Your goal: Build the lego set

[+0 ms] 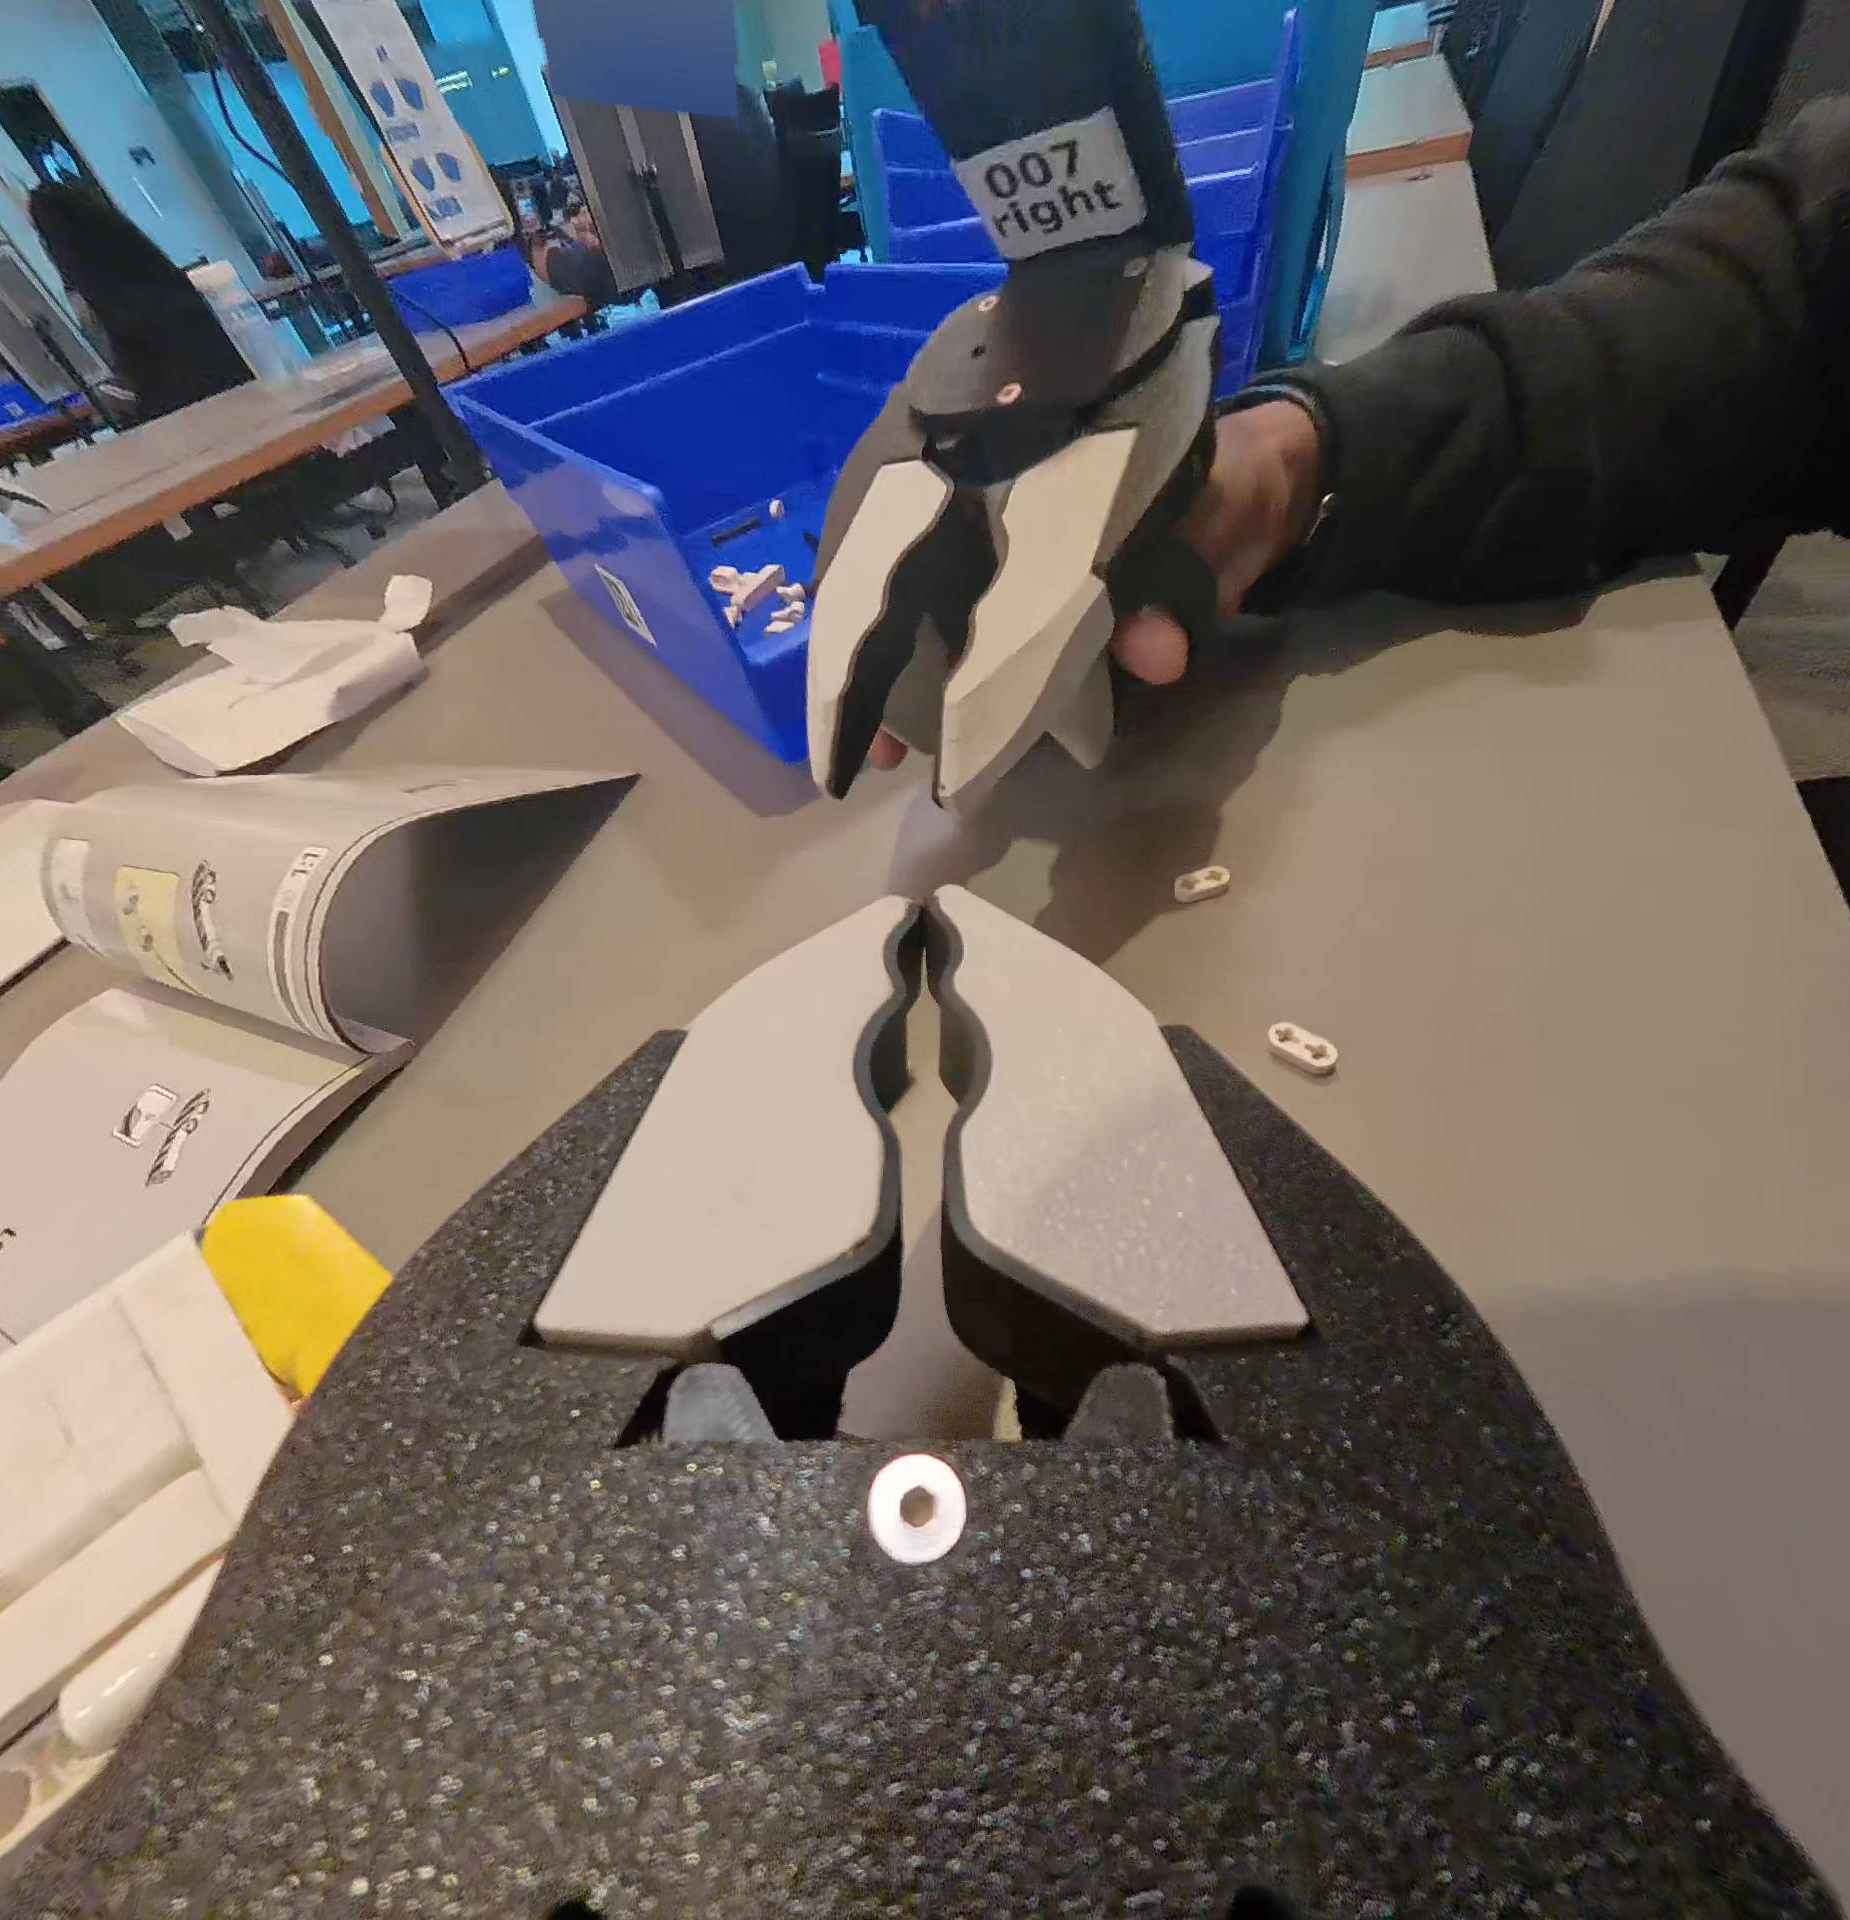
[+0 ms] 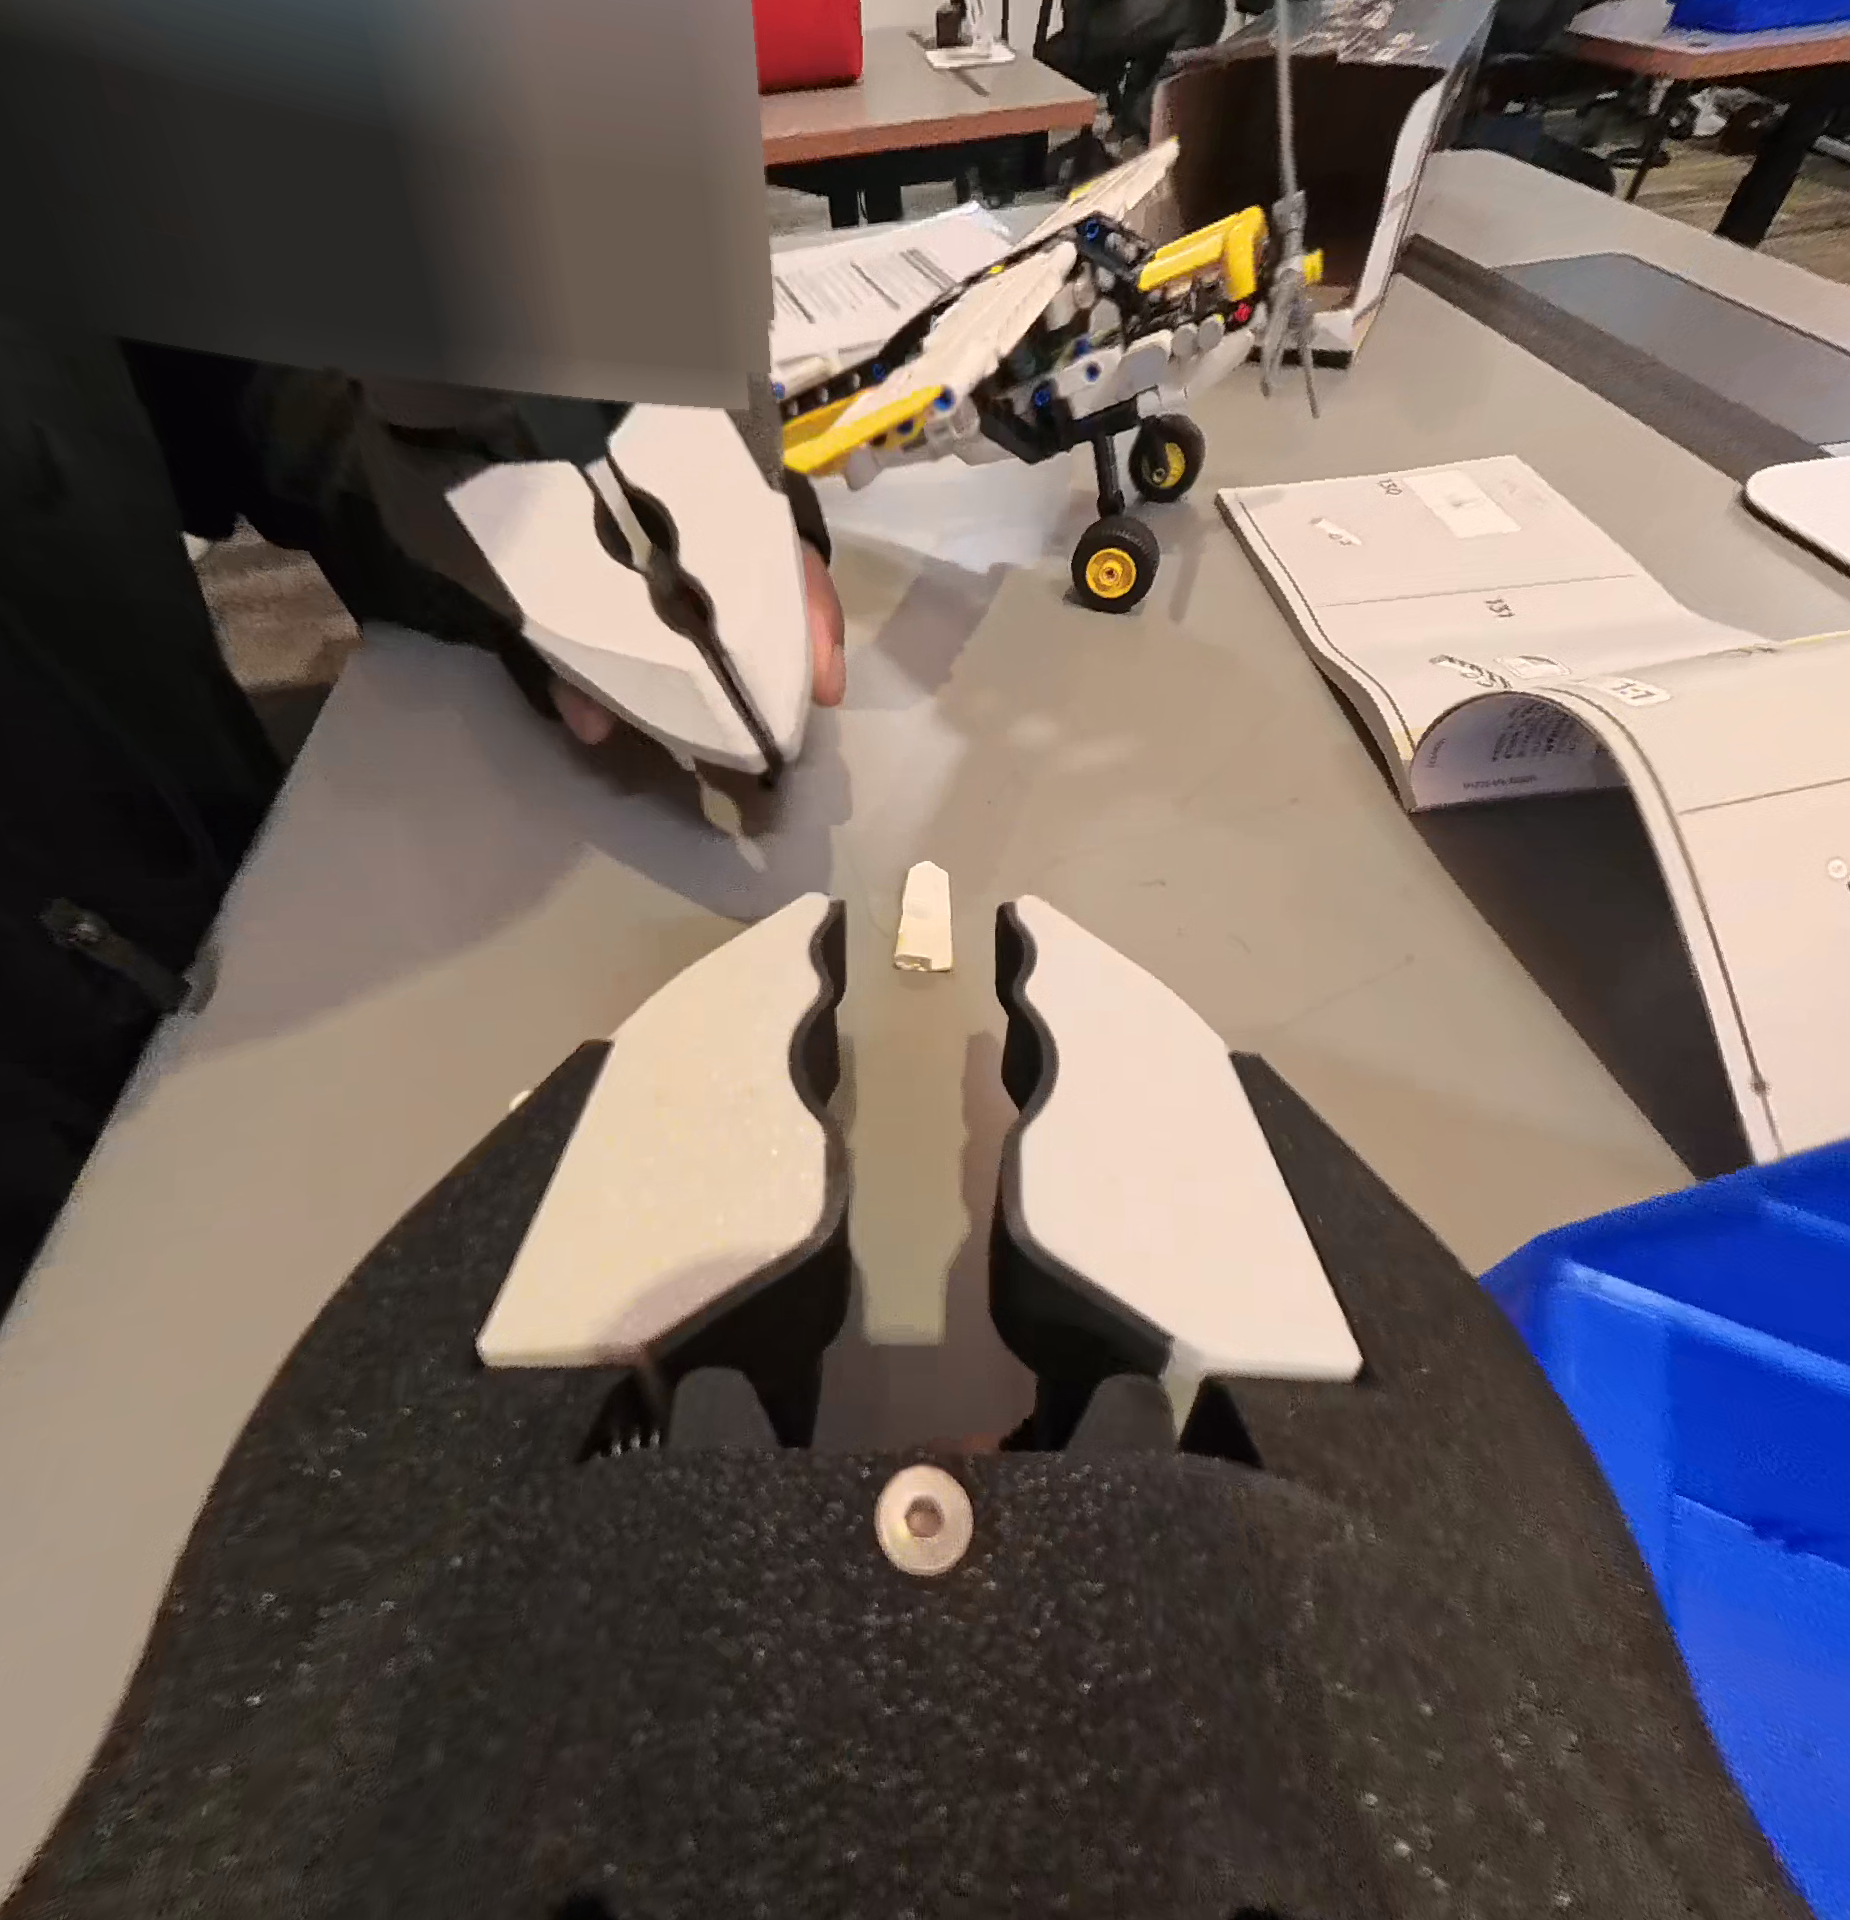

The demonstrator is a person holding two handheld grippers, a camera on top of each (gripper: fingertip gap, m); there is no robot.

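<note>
Blue bin (image 1: 692,436) holds small, apparently beige pieces (image 1: 760,597).

Grey table (image 2: 1160,831) | open instruction booklet (image 2: 1472,592) | blue bin (image 1: 692,447) holding small white parts | yellow-white brick plane model (image 2: 1087,332) | two white oval links (image 1: 1201,885) | crumpled paper bag (image 1: 277,675)

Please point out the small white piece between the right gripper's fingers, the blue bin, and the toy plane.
small white piece (image 2: 925,920), right wrist view, its middle.
blue bin (image 1: 630,499), left wrist view, near wall.
toy plane (image 2: 1201,260), right wrist view, yellow body.
</note>
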